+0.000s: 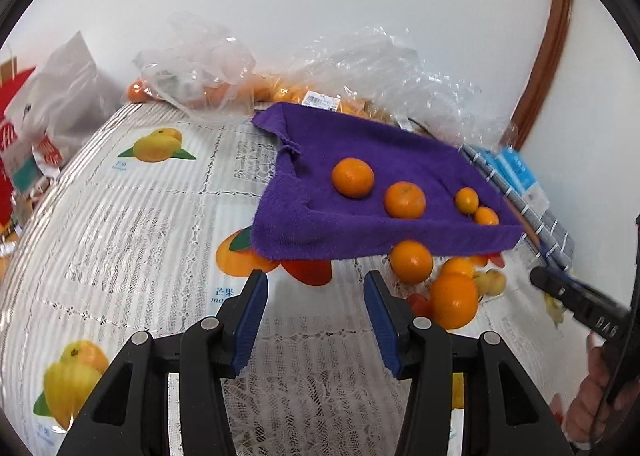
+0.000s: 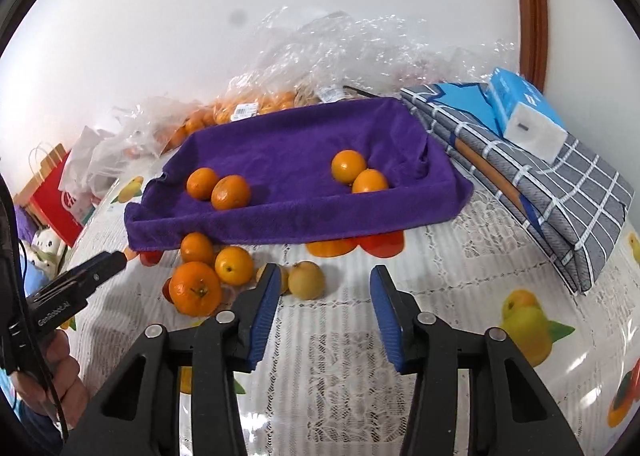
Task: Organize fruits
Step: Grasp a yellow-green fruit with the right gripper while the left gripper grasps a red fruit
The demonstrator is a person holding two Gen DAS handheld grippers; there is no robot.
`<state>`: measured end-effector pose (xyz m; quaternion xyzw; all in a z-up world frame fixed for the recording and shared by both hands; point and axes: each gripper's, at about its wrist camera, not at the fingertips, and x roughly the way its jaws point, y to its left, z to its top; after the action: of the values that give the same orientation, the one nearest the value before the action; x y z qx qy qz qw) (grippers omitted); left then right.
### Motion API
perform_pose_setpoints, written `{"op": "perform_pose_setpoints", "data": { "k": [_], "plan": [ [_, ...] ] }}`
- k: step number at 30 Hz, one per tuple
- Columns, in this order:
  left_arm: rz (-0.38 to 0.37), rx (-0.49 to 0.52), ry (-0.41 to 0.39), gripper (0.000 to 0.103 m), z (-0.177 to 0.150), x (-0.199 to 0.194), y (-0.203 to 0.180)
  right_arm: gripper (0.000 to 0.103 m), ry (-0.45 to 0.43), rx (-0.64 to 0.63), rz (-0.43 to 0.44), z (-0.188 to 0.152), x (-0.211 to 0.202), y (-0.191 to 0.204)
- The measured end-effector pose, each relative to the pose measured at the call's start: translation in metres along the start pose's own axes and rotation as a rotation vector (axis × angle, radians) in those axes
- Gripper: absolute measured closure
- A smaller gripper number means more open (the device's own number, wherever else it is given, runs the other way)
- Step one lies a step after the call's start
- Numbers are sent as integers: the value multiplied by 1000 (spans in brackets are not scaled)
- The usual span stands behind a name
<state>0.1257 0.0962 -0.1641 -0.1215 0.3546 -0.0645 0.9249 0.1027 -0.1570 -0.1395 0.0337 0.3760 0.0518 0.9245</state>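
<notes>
Left gripper [image 1: 316, 314]: nearest the lens; jaws spread wide, nothing between them, hovering over the lace-patterned worktop [image 1: 160, 215] just short of the towel's near edge.
Red paper bag [image 2: 54, 199]: far left edge of the worktop, not part of the sorting.
Plastic bags [image 2: 320, 55]: crumpled along the back wall, more oranges inside; probably the source of the fruit.
Purple towel [image 2: 288, 183]: draped over what looks like a shallow tray, so fruit placed on it settles in a soft hollow and does not roll.
Sorted fruit: two oranges [image 2: 218, 187] touching at the towel's left, two more [image 2: 358, 173] touching at its right; grouping looks deliberate, perhaps by size.
Loose fruit: large orange [image 2: 195, 293] with two smaller ones behind it, and yellowish fruit [image 2: 306, 280] beside them, on the worktop just before the towel; not yet sorted.
Right gripper [image 2: 324, 314]: jaws spread, empty, low over the worktop right of the loose pile.
Folded checked cloth [image 2: 560, 191]: right of the towel, a blue tissue pack [image 2: 524, 115] on top.
</notes>
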Motion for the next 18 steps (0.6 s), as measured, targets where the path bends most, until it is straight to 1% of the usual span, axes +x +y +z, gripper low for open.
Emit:
{"op": "perform_pose_setpoints", "data": {
  "k": [3,5,8,12,13,14,18],
  "plan": [
    [-9,-4,9,55,-1,3,0,56,14,-43,2,0,7,6],
    [-1,17,26,55,-2,7,-4,59,29,-72,4,-1,13,9],
    [-2,49,25,55,-3,8,-10,61,47,-97,8,-3,26,11],
    [-38,62,39,55,-3,10,-13,68,81,-70,56,-3,44,7],
    [-45,63,46,55,-3,10,-13,74,88,-61,59,-3,47,6],
    [-52,65,51,55,-3,11,-14,77,93,-52,60,-3,50,4],
    [-69,64,56,55,-3,12,-14,77,66,-26,86,-6,39,-6]
  ]
}}
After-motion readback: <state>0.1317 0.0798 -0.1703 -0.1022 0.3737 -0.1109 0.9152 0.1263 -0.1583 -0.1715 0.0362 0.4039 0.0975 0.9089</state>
